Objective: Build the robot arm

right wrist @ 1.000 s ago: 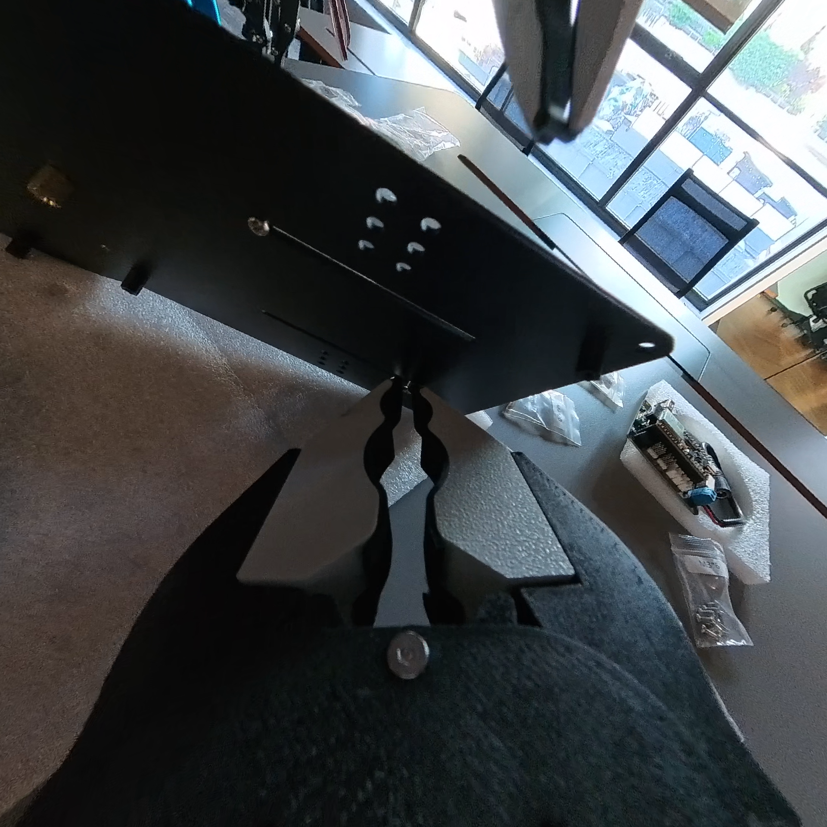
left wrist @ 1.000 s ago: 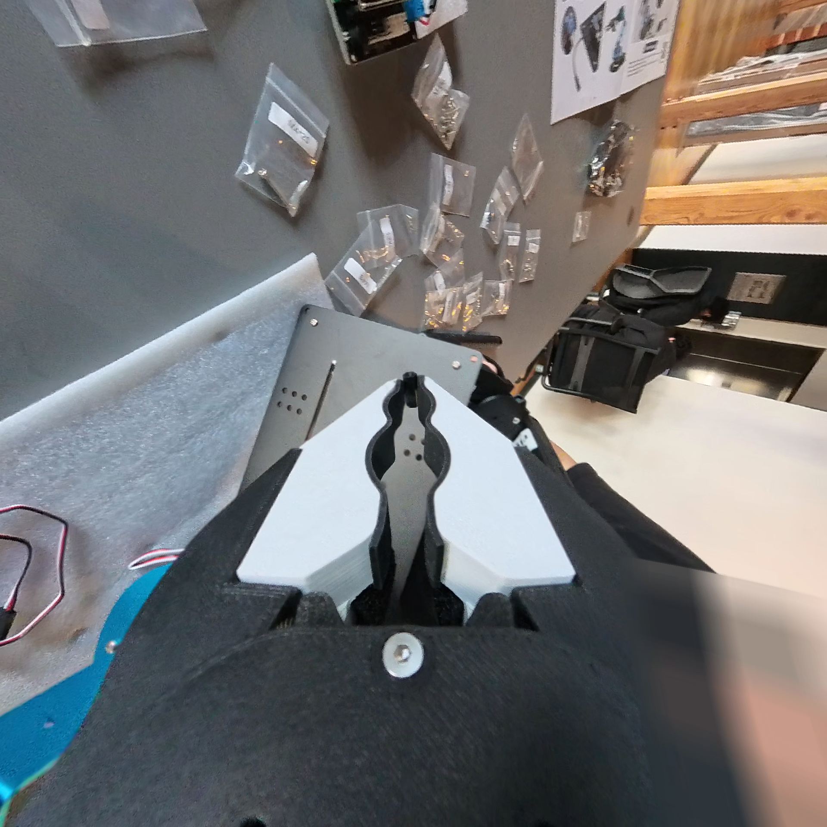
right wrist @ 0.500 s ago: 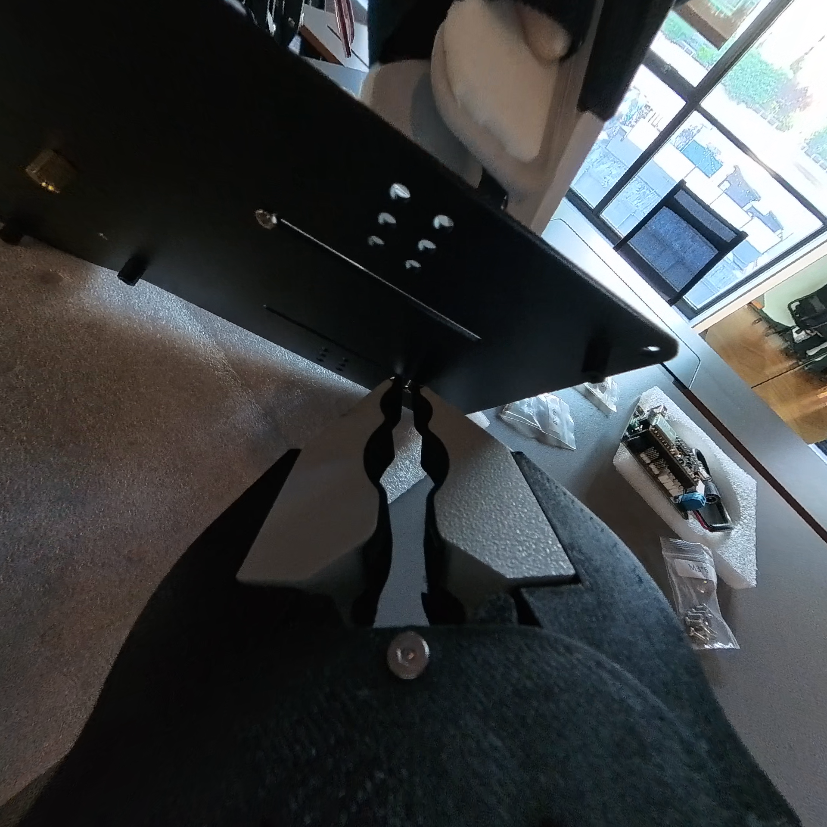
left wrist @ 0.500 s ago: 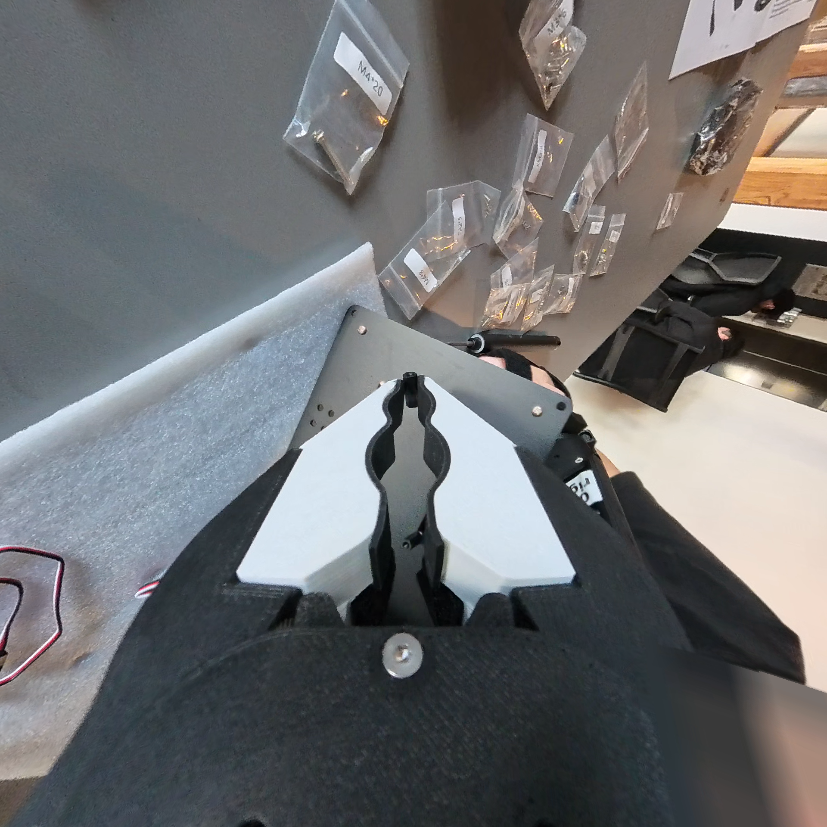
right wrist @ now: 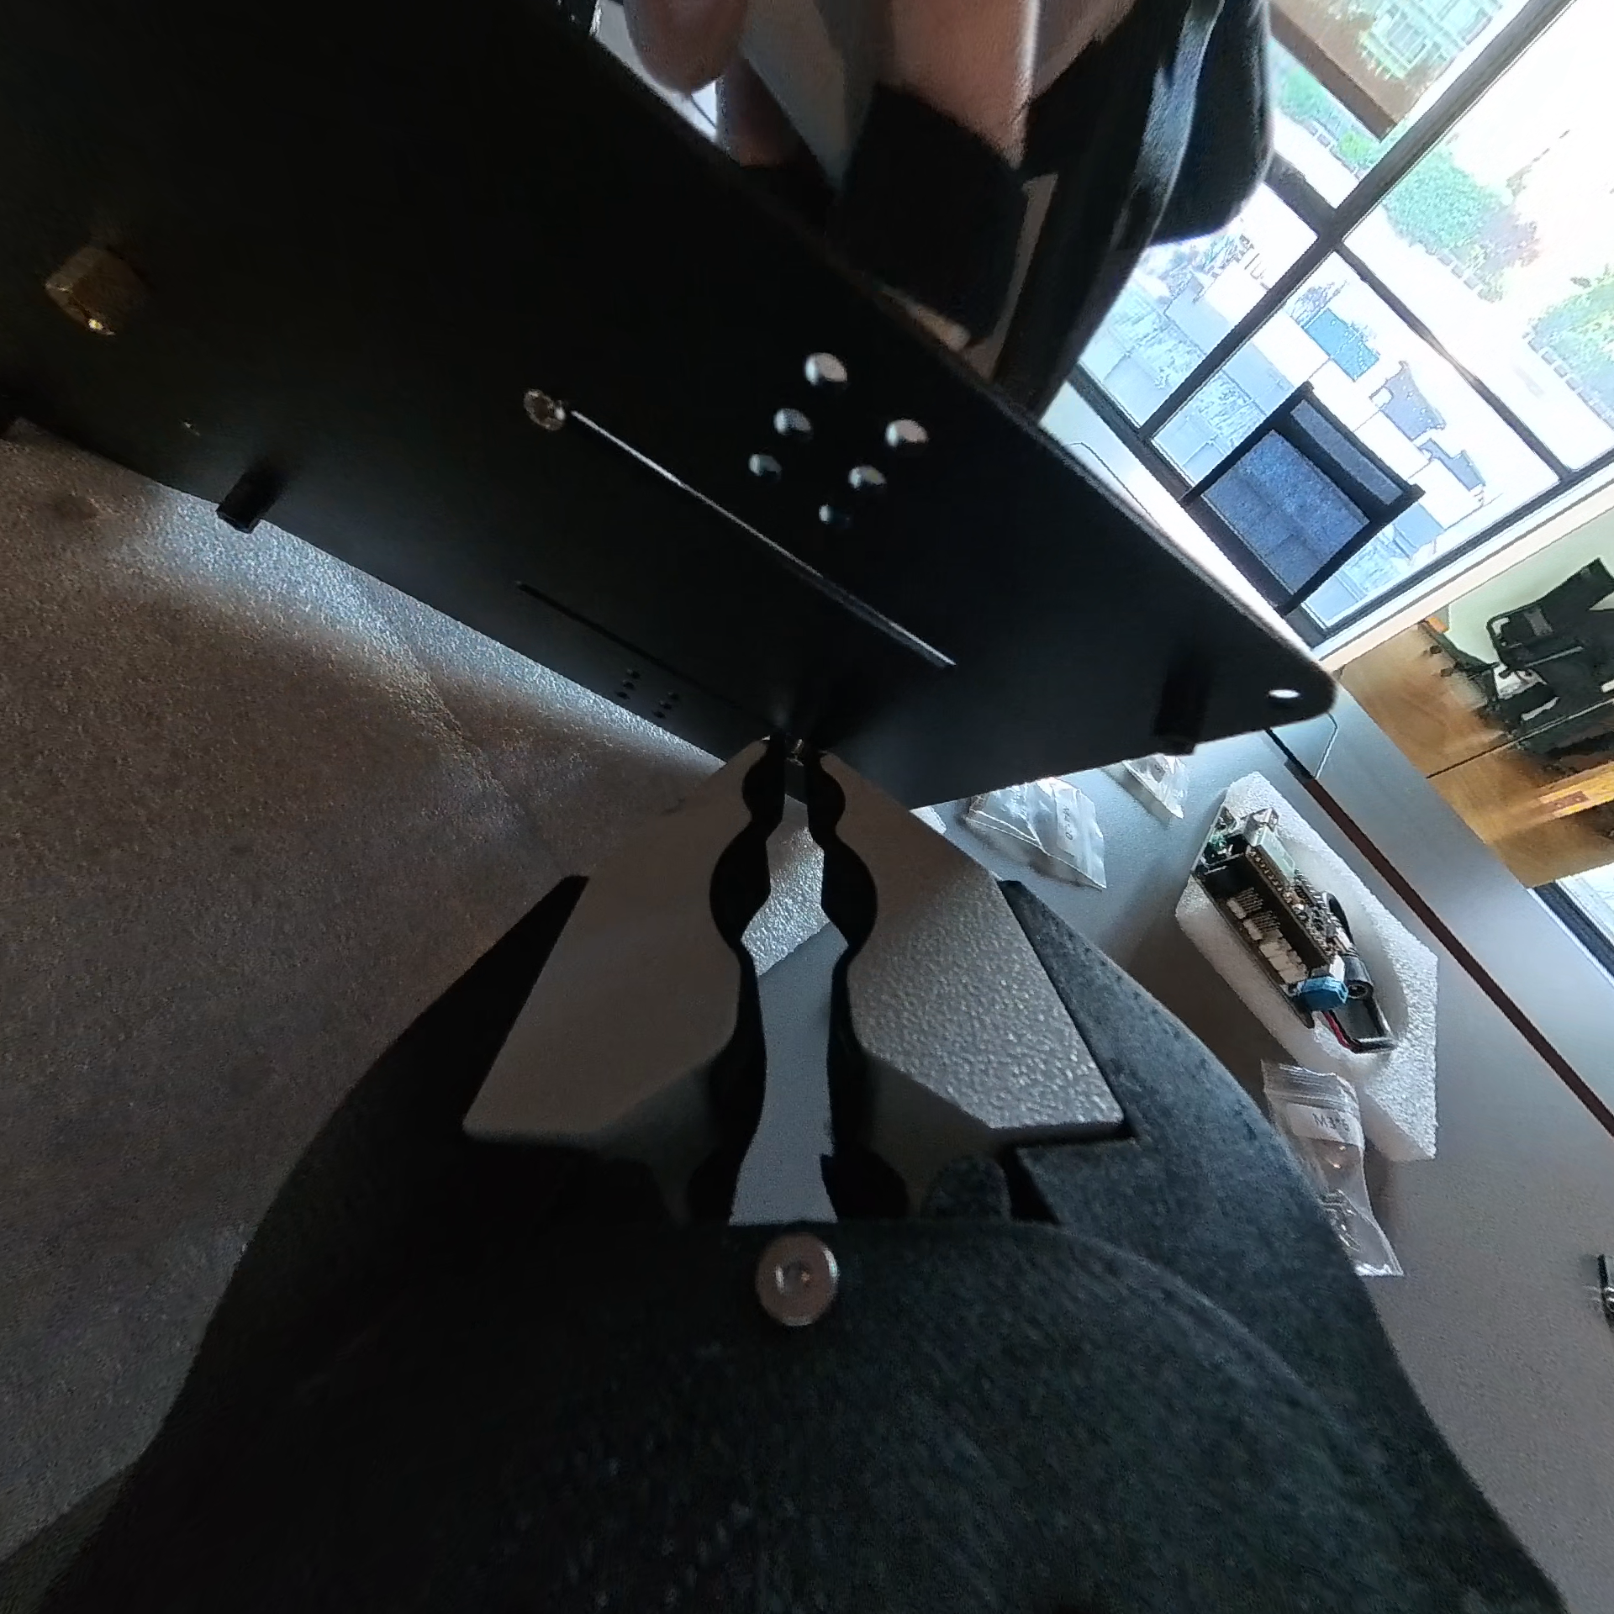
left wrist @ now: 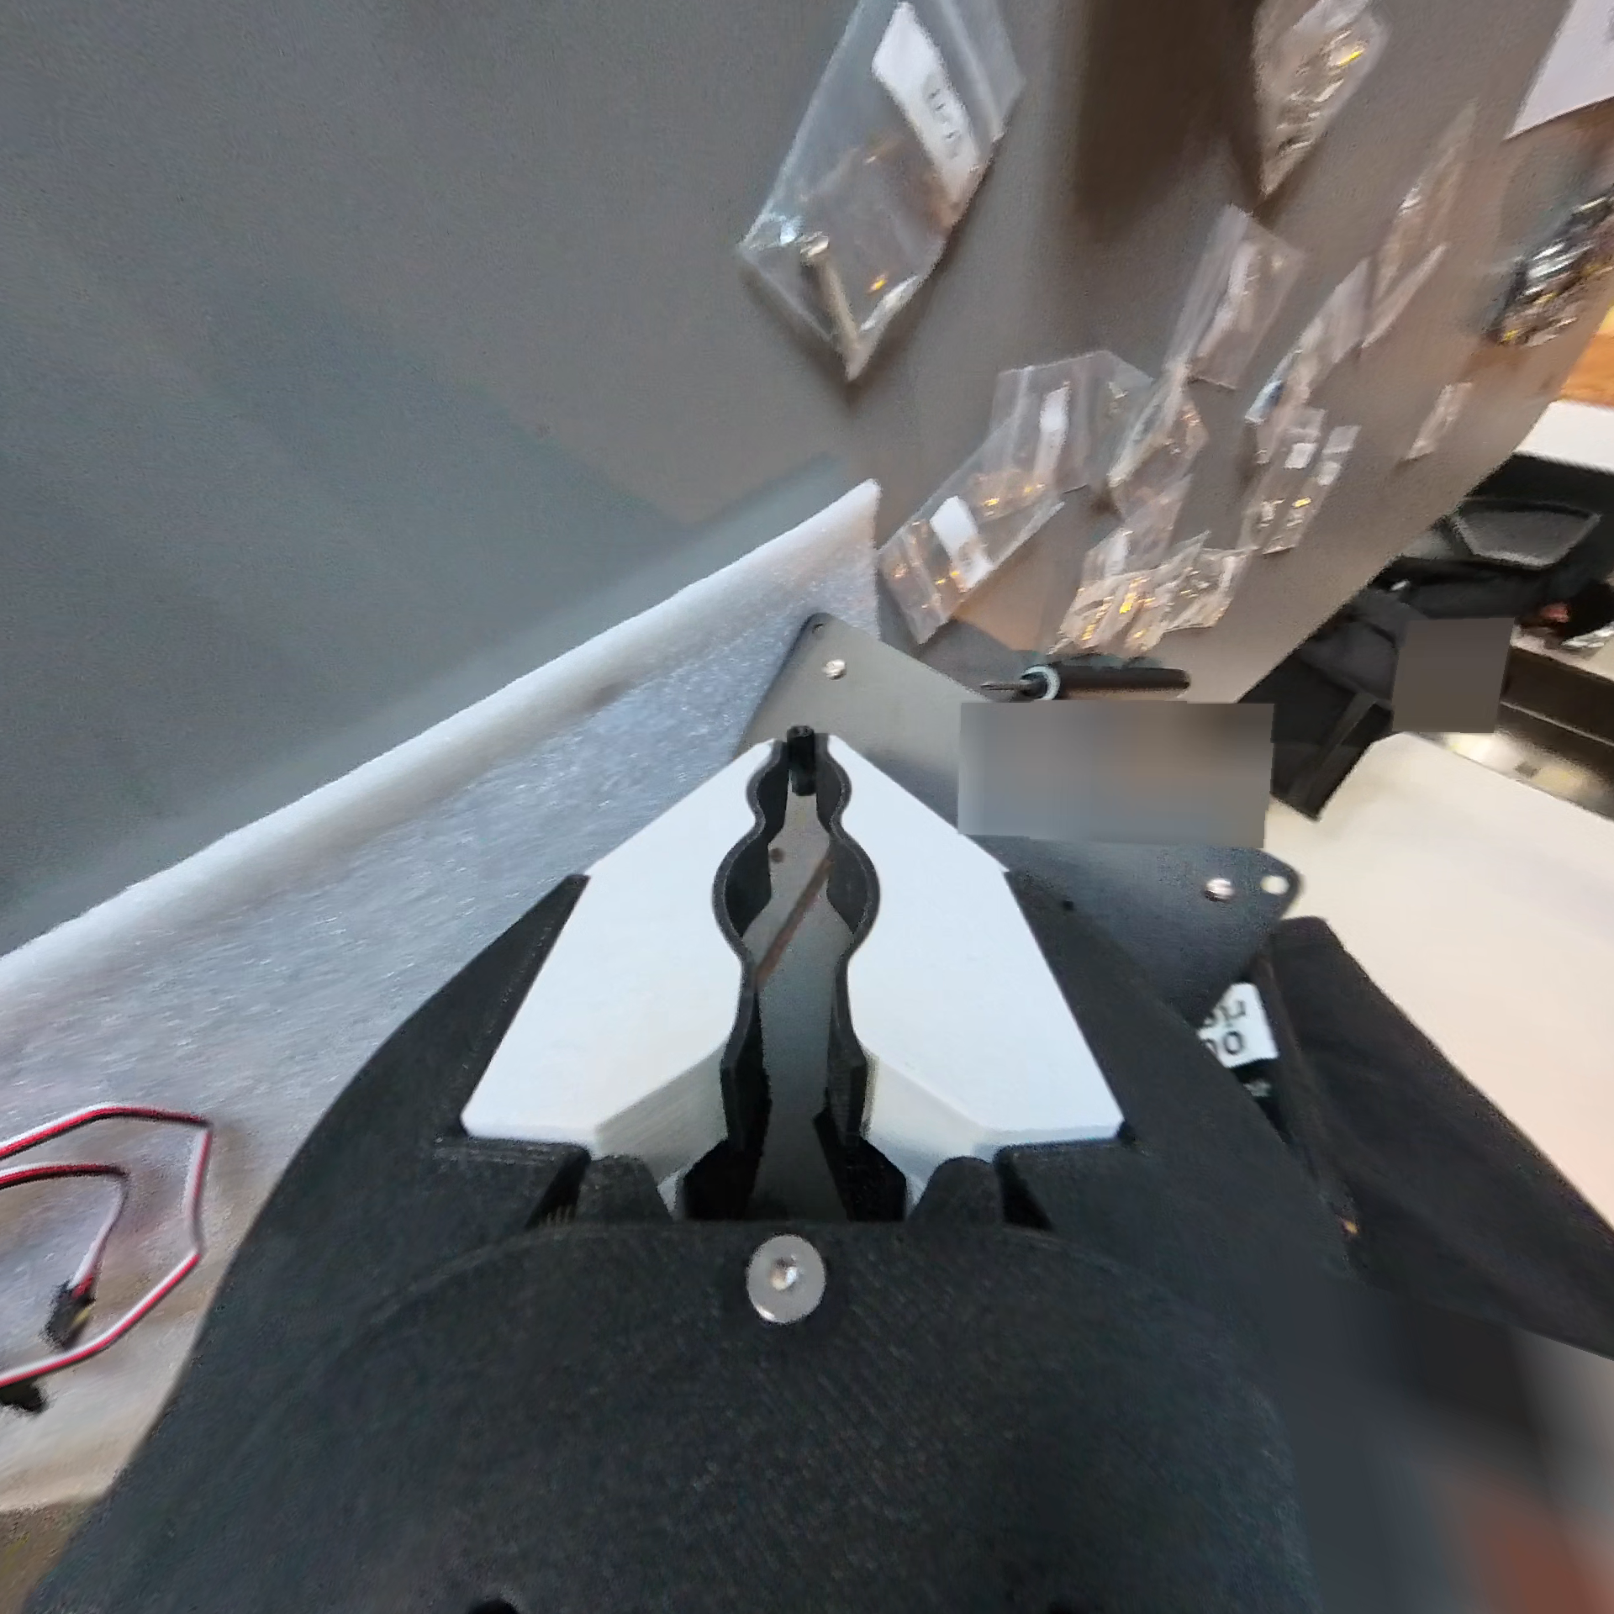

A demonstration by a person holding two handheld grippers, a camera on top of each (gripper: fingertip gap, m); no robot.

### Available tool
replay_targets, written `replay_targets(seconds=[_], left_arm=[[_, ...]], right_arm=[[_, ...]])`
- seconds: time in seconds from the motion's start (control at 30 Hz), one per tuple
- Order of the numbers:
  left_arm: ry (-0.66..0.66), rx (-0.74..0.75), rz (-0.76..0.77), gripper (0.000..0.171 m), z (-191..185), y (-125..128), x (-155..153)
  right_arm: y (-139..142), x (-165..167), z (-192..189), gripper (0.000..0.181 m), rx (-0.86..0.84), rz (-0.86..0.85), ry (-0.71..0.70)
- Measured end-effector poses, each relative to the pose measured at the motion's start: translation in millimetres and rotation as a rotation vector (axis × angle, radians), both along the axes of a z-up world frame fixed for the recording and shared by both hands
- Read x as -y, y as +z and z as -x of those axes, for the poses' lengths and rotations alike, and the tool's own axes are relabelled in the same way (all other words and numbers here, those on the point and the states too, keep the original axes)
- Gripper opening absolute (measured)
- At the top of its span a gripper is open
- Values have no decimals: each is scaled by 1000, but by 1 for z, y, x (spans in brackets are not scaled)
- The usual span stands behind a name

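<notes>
I have the black metal plate [right wrist: 611,367] held up off the foam sheet [right wrist: 218,786], one gripper at each side. My right gripper [right wrist: 790,758] is clenched on the plate's lower edge, jaws nearly closed with a small screw or stud between the tips, though the backlight makes that hard to confirm. My left gripper [left wrist: 799,769] has its jaws drawn in on a small black standoff [left wrist: 799,758] on the plate's upper face.

The plate looks like thin, stiff sheet metal: rigid, fairly light and smooth, so I judge it could slip or pivot in a pinch at the edge. The rim near a corner seems the safer hold.

It is tilted, and in the right wrist view its long axis runs from upper left down to the rounded corner with a hole at right. A slot and a cluster of holes [right wrist: 830,437] sit near its middle.

Beyond the plate, clear bags of screws [left wrist: 882,183] lie on the grey tabletop [left wrist: 349,306]. A red, white and black wire [left wrist: 105,1223] lies on the foam, well to the left of the plate. A circuit board [right wrist: 1284,934] on white foam sits to the plate's right.
</notes>
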State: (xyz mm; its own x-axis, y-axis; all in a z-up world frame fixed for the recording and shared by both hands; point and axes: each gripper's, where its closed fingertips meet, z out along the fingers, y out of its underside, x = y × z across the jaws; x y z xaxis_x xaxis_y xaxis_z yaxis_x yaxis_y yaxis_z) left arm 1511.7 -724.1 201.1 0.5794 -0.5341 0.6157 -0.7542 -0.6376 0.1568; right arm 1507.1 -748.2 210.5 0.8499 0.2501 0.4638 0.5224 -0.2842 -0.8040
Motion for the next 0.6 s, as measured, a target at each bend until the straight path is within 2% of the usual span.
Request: replay_targets(seconds=[0.23, 0.6], left_arm=[[-74, -111, -22, 4, 12, -12, 2], [-34, -182, 4, 4, 25, -25, -5]], right_arm=[[0, -1, 0, 3, -12, 3, 5], [0, -1, 0, 3, -20, 6, 8]])
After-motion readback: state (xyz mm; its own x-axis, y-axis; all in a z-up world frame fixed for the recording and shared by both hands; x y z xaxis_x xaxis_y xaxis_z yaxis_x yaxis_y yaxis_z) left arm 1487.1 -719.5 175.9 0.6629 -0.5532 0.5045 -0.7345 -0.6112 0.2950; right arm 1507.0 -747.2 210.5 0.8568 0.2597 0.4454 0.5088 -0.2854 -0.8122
